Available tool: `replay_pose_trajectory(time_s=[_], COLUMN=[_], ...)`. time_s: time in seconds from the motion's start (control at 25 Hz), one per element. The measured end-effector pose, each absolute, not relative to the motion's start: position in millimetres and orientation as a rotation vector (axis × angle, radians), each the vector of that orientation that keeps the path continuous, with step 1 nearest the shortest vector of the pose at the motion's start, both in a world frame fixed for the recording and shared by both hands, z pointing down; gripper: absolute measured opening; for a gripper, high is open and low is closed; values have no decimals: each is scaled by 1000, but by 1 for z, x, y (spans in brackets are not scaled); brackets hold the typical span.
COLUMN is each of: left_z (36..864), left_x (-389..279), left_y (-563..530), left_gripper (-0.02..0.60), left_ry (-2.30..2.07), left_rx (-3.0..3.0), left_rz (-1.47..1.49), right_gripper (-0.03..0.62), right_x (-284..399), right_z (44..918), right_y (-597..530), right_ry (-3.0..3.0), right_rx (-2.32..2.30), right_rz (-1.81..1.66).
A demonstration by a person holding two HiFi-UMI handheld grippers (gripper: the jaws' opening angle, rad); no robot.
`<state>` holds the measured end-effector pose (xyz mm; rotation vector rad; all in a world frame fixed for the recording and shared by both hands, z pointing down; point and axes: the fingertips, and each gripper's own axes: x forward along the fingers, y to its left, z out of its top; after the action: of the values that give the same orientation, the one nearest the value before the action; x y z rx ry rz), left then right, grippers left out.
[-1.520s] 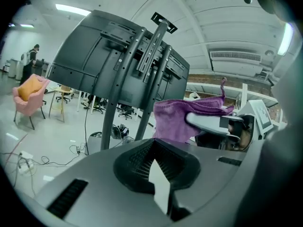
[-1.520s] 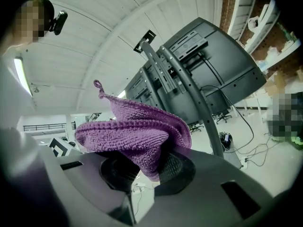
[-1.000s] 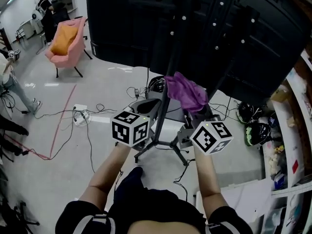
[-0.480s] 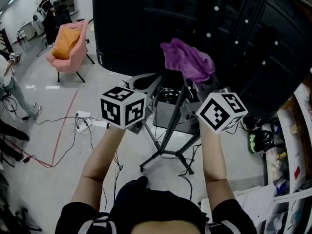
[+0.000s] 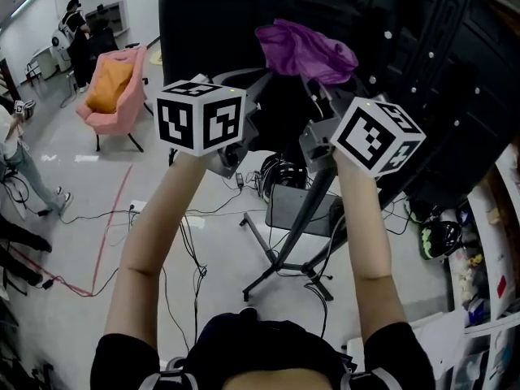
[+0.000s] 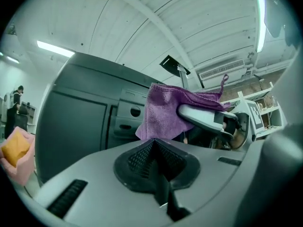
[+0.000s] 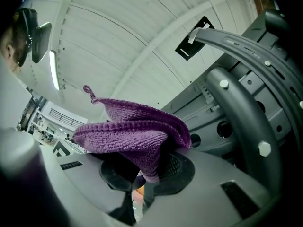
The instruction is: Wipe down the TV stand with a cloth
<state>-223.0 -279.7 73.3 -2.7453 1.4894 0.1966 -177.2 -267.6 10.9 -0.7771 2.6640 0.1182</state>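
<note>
Purple cloth (image 5: 307, 51) lifted from mid-frame to upper centre, pinched in right hand-held gripper (image 7: 144, 174); left hand-held gripper (image 6: 158, 162) closed, empty. Probably reaching stand (image 5: 307, 218) higher up.

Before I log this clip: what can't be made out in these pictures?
Whether the purple cloth touches the TV's black back: the head view gives no depth, and in the right gripper view the cloth itself covers it.
Tips of the right claw: buried in cloth in both views.
Upper column of the TV stand: head view, behind the right claw's marker cube and forearm.
TV's top: cut off by the head view's upper edge.
</note>
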Motion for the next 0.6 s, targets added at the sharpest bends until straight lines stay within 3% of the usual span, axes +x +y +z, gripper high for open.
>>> replay_pose_trajectory(time_s=[0.6], left_z=[-14], left_x=[-276], left_y=[-345], left_gripper=[6], left_ry=[1557], left_rx=[-2618], left_rz=[196], right_gripper=[64], right_x=[-238], right_z=[-47], right_y=[-340], right_ry=[2593], right_rx=[-823], right_rz=[10])
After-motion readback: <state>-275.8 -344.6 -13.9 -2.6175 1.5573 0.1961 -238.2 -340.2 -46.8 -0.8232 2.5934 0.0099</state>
